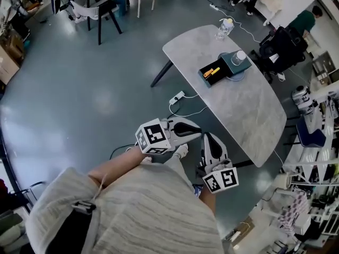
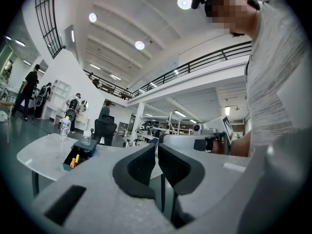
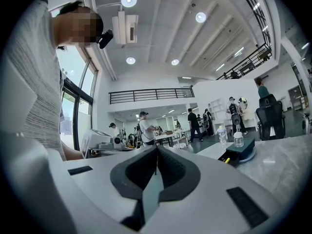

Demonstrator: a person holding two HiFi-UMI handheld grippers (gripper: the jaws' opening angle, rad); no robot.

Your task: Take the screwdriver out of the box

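readable text: none | labels, brands: none | numbers, signs: none — nothing legible

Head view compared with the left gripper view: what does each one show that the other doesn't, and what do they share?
Only the head view: the white power strip on the floor beside the table, and the left gripper and right gripper seen from above, well short of the table. Only the left gripper view: ceiling lights, a railed balcony, and that gripper's jaws closed together, nothing between them. Both: the open box on the table with the orange-and-yellow screwdriver inside, and a bottle.
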